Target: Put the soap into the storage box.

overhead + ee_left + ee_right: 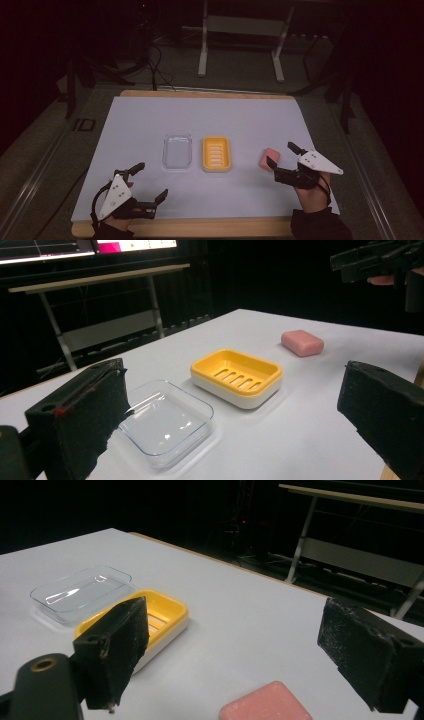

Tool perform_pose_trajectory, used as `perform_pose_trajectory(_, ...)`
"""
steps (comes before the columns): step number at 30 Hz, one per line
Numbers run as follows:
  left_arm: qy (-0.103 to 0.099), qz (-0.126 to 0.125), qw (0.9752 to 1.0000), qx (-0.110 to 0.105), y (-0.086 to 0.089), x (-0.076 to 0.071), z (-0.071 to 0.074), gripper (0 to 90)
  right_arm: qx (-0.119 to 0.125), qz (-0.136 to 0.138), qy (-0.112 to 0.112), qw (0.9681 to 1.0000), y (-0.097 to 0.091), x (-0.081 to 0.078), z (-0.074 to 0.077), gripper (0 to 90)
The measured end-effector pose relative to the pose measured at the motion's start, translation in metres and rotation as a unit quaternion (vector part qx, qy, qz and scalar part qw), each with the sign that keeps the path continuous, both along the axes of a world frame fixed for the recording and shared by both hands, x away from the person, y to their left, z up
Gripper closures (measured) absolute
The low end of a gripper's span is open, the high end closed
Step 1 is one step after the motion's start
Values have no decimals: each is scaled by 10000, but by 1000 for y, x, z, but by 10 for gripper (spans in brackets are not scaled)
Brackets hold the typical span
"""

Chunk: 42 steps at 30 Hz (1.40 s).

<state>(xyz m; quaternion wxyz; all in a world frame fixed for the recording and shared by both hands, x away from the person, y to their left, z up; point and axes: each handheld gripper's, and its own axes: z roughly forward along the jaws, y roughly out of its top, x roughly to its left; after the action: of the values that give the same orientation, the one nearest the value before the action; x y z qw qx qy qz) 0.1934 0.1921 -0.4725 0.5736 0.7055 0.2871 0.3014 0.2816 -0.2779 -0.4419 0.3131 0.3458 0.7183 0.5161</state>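
A pink soap bar (269,158) lies on the white mat at the right. My right gripper (284,156) hovers just over and beside it, jaws wide open, nothing between the pads; in the right gripper view the soap bar (267,704) sits low between the two black jaws. A yellow soap dish (216,154) rests at the mat's middle, with a clear plastic lid (177,151) to its left. My left gripper (151,181) stands open near the front left edge, empty. The left gripper view has the lid (167,421), dish (236,376) and soap (302,342) ahead of it.
The white mat (150,120) covers a wooden board (200,227) whose edge shows at the front. A metal table frame (240,40) and cables stand in the dark behind the table.
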Motion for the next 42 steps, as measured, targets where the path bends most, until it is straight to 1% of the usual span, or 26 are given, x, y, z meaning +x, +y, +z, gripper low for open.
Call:
perform_pose_trajectory(2,-23,10,10000,72,0,-1,0,6,-61,76,-4,10000,0,1,0,131)
perform_pose_trajectory(3,-23,10,10000,72,0,-1,0,6,-132,66,-56,9999,1,1,-1,131)
perform_pose_trajectory(5,-37,23,10000,82,0,-1,0,6,-132,66,-56,9999,1,1,-1,131)
perform_pose_trajectory(7,-60,51,9999,63,2,-2,0,6,-267,126,-111,9995,1,2,-1,133)
perform_pose_trajectory(10,-74,88,9999,62,4,-3,0,6,-315,104,-100,9994,2,4,0,136)
perform_pose_trajectory(12,-82,102,9999,62,5,-3,0,6,-328,182,1,9993,2,6,0,137)
perform_pose_trajectory(14,-90,94,9999,96,4,-4,0,6,-379,112,210,9990,2,9,0,137)
perform_pose_trajectory(16,-92,97,9998,138,3,-4,0,6,-498,-21,325,9982,3,12,0,137)
perform_pose_trajectory(17,-93,84,9998,159,3,-4,0,6,-639,-149,272,9975,4,14,1,137)
perform_pose_trajectory(18,-88,81,9998,170,2,-4,0,6,-744,-233,302,9965,4,15,1,136)
perform_pose_trajectory(20,-83,80,9998,184,2,-4,0,6,-861,-287,264,9955,4,18,2,140)
perform_pose_trajectory(21,-90,80,9997,203,2,-5,0,6,-858,-294,428,9950,4,19,3,141)
perform_pose_trajectory(22,-98,76,9997,232,2,-5,0,6,-816,-262,703,9938,5,21,3,137)
perform_pose_trajectory(23,-101,76,9996,248,1,-5,0,6,-792,-182,882,9928,5,23,2,138)
perform_pose_trajectory(25,-96,69,9996,251,0,-5,0,6,-945,-226,1110,9891,6,25,-1,134)
perform_pose_trajectory(26,-88,62,9996,259,0,-5,-1,6,-902,-305,1329,9865,7,25,-2,129)
perform_pose_trajectory(28,-81,52,9995,289,-1,-5,-1,6,-840,-289,1438,9856,6,26,-4,131)
perform_pose_trajectory(31,-61,58,9992,398,-2,-5,-2,6,-774,-385,1681,9820,6,26,-4,133)
perform_pose_trajectory(32,-59,42,9992,405,-2,-5,-2,6,-773,-408,1711,9814,6,26,-4,137)
perform_pose_trajectory(33,-53,33,9992,399,-2,-5,-2,6,-736,-469,1859,9787,7,25,-4,142)
perform_pose_trajectory(34,-52,18,9993,383,-2,-5,-2,6,-737,-527,1926,9771,8,25,-4,163)
perform_pose_trajectory(35,-47,15,9993,376,-2,-5,-1,6,-794,-636,1916,9762,8,25,-4,188)
perform_pose_trajectory(37,-44,26,9993,374,-2,-5,-1,6,-883,-826,2092,9704,10,24,-5,192)
perform_pose_trajectory(40,-41,25,9993,368,-2,-5,-1,6,-855,-917,2551,9588,13,24,-6,176)
perform_pose_trajectory(41,-39,21,9993,385,-2,-5,-2,6,-846,-946,2708,9542,13,24,-6,162)
perform_pose_trajectory(42,-34,21,9992,395,-2,-5,-2,6,-868,-967,2923,9475,14,25,-7,142)
